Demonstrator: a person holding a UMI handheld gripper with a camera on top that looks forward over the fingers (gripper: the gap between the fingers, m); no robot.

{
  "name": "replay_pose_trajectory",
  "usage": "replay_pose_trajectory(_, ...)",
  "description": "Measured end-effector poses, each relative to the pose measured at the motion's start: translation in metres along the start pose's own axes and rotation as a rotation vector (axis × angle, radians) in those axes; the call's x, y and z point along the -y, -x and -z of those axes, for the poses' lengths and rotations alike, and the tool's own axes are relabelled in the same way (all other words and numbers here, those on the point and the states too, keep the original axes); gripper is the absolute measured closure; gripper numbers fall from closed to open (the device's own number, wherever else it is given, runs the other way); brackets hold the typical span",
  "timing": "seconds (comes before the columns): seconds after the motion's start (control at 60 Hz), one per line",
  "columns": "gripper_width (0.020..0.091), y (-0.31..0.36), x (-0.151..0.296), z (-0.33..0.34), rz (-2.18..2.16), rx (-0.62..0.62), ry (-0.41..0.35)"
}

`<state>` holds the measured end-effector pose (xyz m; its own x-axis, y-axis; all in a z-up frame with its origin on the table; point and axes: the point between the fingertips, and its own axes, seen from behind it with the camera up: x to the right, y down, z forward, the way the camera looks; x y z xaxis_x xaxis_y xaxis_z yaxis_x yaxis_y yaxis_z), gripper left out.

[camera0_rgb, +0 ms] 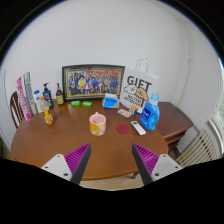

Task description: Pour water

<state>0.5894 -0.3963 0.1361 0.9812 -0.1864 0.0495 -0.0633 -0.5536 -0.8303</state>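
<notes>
My gripper (112, 162) is open, its two purple-padded fingers (78, 161) spread wide with nothing between them. It hovers at the near edge of a round brown wooden table (70, 142). Beyond the fingers, near the table's middle, stands a pale cup with a pink and yellow pattern (97, 124). Further right, at the table's far side, a blue water bottle (150, 114) sits next to a white card reading GIFT (139, 85).
A framed group photo (93, 80) leans against the wall at the back. Bottles (46, 96) and boxes crowd the left side. A green thing (87, 104), a blue thing (110, 101) and a white remote (138, 127) lie around. A radiator (200, 148) stands right.
</notes>
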Motion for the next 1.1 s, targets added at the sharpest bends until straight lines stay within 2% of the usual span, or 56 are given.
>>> replay_pose_trajectory(0.233,0.0257,0.044,-0.005,-0.022,0.026,0.036,0.038)
replay_pose_trajectory(0.417,0.0249,0.133,0.006,-0.042,0.061,0.115,0.051)
replay_pose_trajectory(0.783,0.0244,0.377,0.057,-0.135,0.042,0.305,-0.072)
replay_pose_trajectory(0.983,0.0246,0.443,0.087,-0.219,0.025,0.31,-0.178)
replay_pose_trajectory(1.1,0.0259,0.455,0.09,-0.268,0.009,0.277,-0.187)
